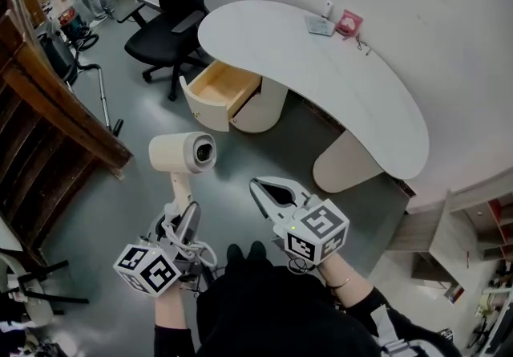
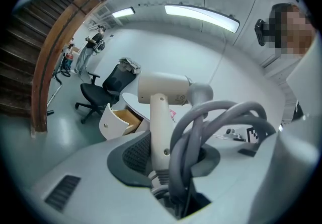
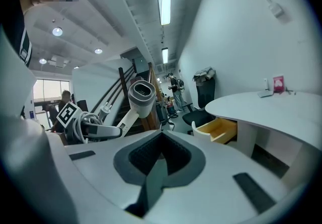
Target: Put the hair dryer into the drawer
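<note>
Left hand-held gripper (image 1: 186, 217) pinches the smooth cream handle of the hair dryer (image 1: 183, 152). A cylindrical barrel tops the upright handle, above the grey floor (image 1: 240, 156). A rubbery grey cord (image 2: 201, 127) loops beside the handle. Right hand-held gripper (image 1: 267, 189) has its jaws pressed together with nothing between them. The wood-lined drawer (image 1: 224, 89) stands open under the curved white worktop (image 1: 337, 83), well apart from the hair dryer.

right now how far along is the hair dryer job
Done: the drawer stands open under the desk, and the hair dryer is picked up. In hand: the left tool grips its handle beside the coiled cord; the right tool is shut, empty. Left: carry it to the drawer and lay it inside.
</note>
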Demonstrator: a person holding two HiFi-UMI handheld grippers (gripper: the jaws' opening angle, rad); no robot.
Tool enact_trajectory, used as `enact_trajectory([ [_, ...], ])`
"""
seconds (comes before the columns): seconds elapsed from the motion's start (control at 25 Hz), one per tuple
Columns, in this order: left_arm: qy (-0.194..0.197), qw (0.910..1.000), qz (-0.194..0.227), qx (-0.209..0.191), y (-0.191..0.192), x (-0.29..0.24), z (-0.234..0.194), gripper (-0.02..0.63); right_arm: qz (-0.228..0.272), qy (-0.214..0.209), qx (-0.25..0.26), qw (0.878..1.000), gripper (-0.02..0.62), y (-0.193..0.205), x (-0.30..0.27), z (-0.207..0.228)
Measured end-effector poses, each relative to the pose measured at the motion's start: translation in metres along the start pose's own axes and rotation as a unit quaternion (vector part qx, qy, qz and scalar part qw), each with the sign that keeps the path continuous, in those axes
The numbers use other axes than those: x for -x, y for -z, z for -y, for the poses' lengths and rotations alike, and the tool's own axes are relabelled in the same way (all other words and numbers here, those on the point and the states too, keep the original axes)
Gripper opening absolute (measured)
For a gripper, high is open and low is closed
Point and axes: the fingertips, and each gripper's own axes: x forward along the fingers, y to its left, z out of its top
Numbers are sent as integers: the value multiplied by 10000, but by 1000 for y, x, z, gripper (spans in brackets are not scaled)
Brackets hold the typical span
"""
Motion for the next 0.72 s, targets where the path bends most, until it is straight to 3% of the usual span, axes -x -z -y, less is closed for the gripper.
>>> enact_trajectory([
  [0.72,-270,9994,146,151,4,-25,1,164,-96,169,-73,9998,3,8,22,51],
])
